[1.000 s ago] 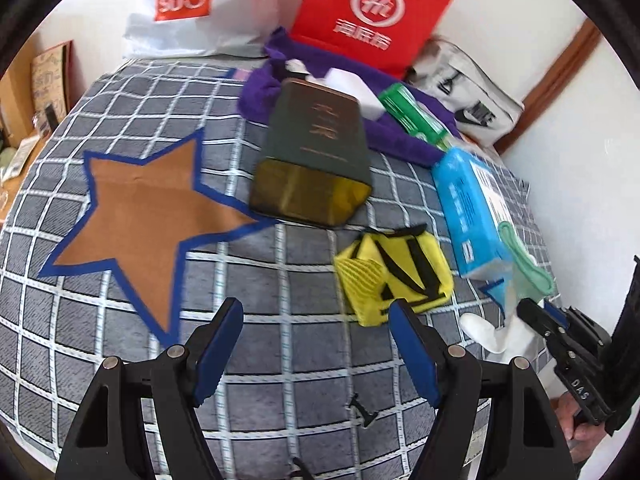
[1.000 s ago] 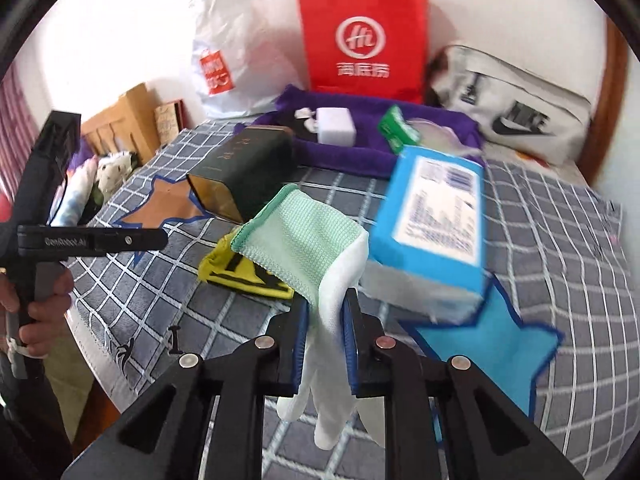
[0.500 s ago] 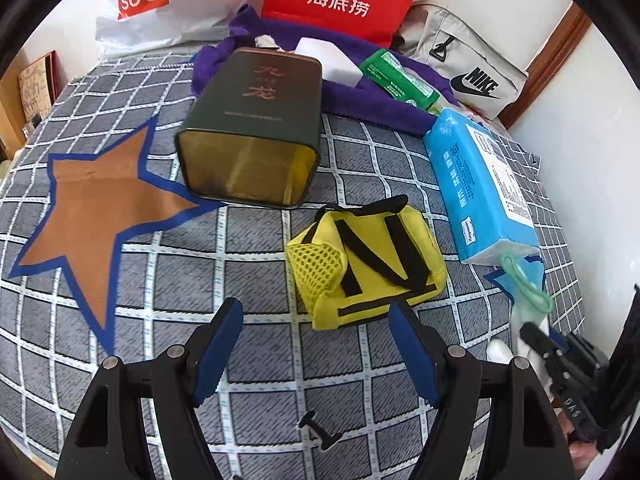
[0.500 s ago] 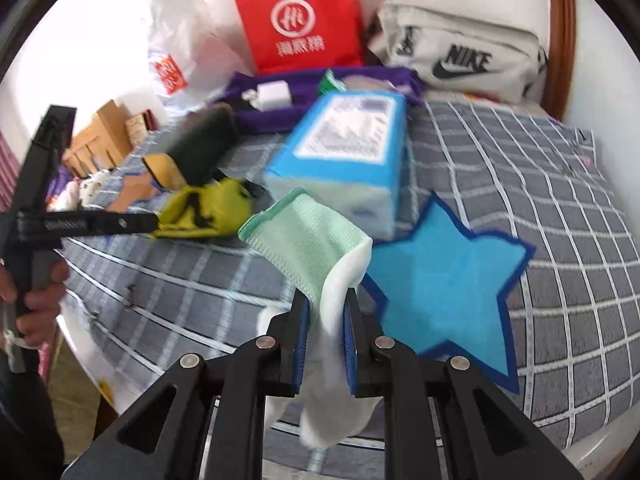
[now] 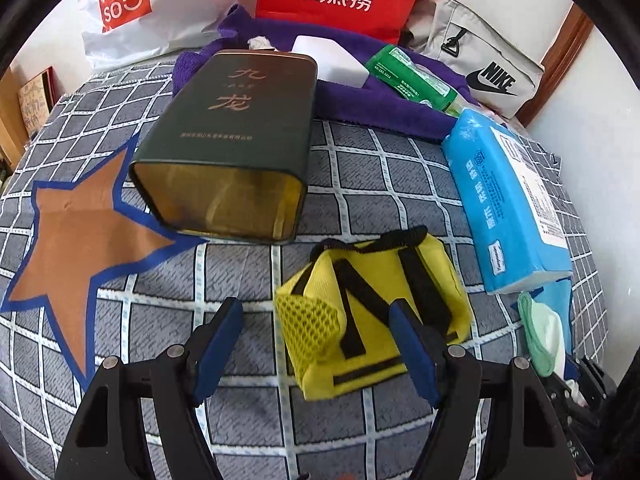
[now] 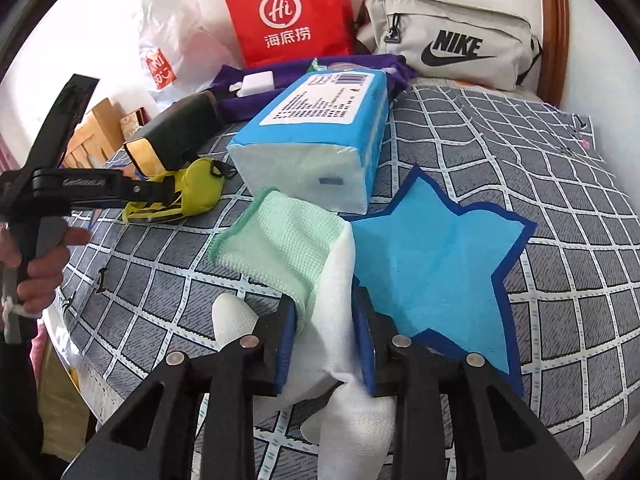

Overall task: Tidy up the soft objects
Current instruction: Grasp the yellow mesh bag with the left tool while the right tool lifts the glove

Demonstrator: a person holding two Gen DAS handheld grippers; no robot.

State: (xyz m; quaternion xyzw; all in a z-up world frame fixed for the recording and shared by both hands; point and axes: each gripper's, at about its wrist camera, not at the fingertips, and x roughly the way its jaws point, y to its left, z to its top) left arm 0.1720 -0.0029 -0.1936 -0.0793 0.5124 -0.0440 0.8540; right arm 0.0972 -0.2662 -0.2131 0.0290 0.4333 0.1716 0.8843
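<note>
- right gripper (image 6: 325,342) clamps the glove (image 6: 308,264), cuff up, at the blue star (image 6: 436,264).
- left gripper (image 5: 316,346) hangs wide open, right finger over the yellow pouch (image 5: 372,312) beside the tin (image 5: 228,148).

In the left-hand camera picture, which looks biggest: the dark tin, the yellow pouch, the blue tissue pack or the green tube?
As they appear in the left wrist view:
1. dark tin
2. yellow pouch and blue tissue pack: about alike, and the pouch lies nearer the camera, so I won't rank them
3. green tube, smallest, though farthest away
</note>
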